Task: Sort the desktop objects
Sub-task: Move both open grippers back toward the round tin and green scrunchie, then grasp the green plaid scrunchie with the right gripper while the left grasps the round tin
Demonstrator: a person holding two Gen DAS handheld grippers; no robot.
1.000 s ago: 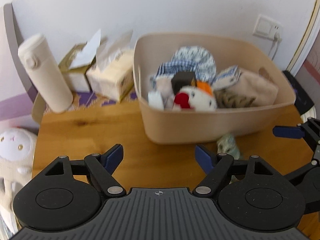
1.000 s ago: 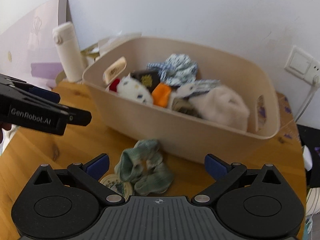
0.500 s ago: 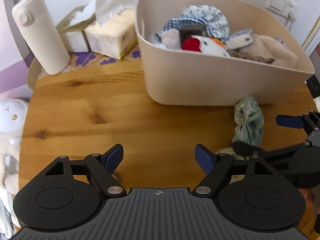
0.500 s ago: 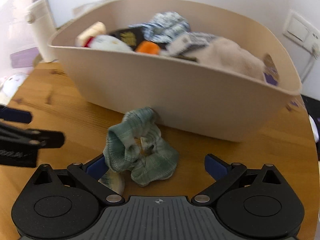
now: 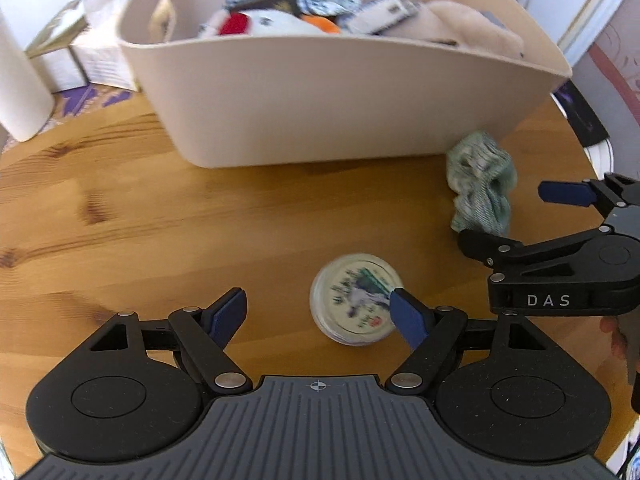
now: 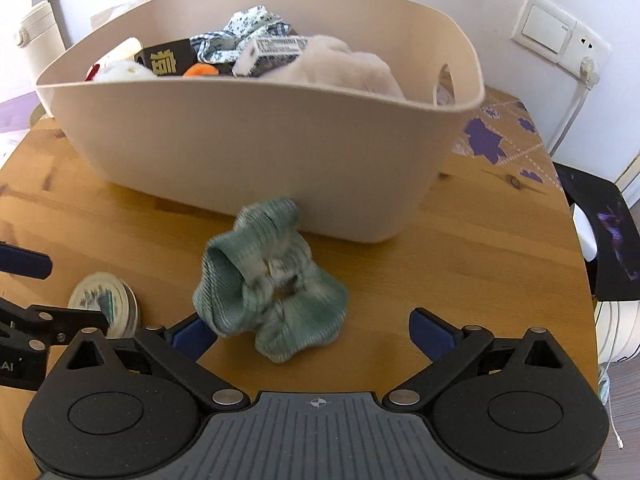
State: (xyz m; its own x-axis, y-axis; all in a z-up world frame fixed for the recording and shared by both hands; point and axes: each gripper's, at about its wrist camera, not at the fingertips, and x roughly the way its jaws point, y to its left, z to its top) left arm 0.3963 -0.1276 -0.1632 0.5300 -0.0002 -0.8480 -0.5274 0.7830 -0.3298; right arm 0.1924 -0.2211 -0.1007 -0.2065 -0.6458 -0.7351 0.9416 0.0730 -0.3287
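Between the spread fingers of the right gripper, slightly toward its left finger, lies a green scrunchie, a ruffled ring of ribbed cloth bunched into soft folds, its far edge touching or nearly touching the front wall of the beige tub. Its jaws stand wide apart and hold nothing. It looks light and limp, so it should collapse under the pads rather than resist; pinching across one thick fold near the middle seems the safest hold, since a thin edge might slip out. Ahead of the left gripper, whose jaws are likewise parted and empty, sits a round flat tin with a printed lid, just inside and partly under its right finger. That one appears rigid, smooth and low, likely to skid on the varnished wooden table unless squeezed across its rim. Beyond both tools the smooth tub is piled with plush toys, patterned fabric and small boxes, so either item would probably be dropped on top.
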